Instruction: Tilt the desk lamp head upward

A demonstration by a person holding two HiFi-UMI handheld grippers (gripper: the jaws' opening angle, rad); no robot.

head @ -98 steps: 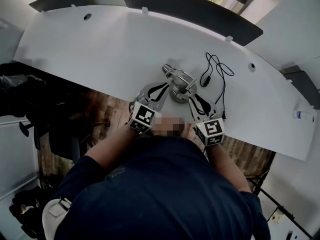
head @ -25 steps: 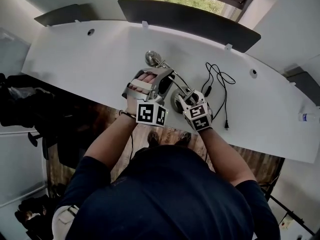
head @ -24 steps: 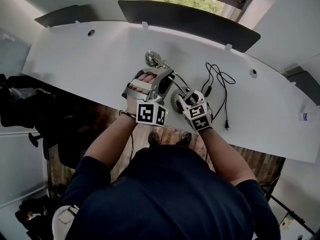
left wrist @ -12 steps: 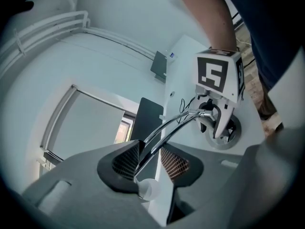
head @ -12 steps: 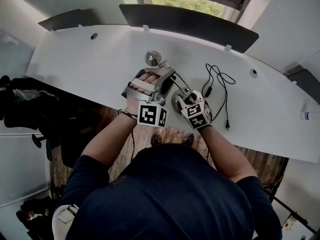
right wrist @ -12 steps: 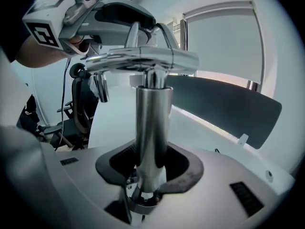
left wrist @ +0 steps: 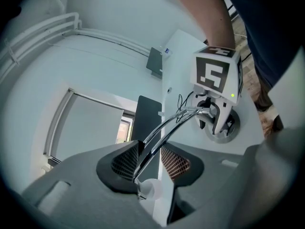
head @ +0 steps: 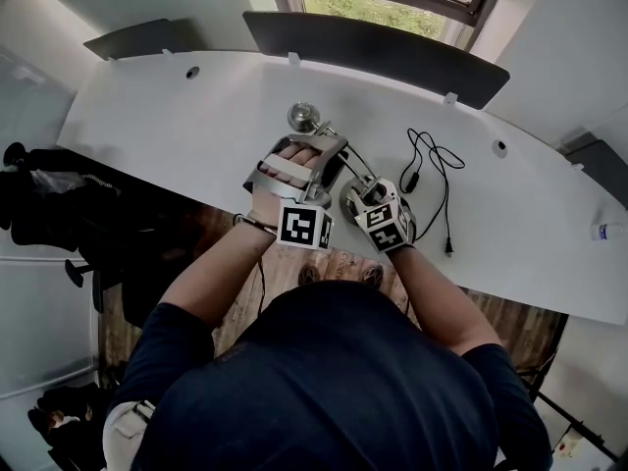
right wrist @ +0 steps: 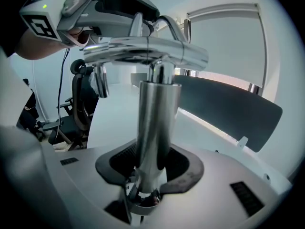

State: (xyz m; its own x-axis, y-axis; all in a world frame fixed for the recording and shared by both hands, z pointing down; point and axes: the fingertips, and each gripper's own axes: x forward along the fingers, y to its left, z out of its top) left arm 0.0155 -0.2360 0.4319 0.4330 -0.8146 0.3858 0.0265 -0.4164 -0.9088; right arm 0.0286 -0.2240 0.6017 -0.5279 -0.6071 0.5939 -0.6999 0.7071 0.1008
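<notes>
The left gripper (left wrist: 151,165) is opening its jaws off the thin chrome arm rods (left wrist: 167,128), now loose between them. The right gripper (right wrist: 151,163) clamps the chrome upright post (right wrist: 155,118). The round chrome lamp head (head: 302,117) sits farther from the front edge of the white tabletop (head: 196,106) than seconds ago, so the tilt looks finished.

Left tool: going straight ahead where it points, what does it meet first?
Left tool, jaws opening, would first meet the thin chrome lamp rods lying between them; depth beyond is unclear.
</notes>
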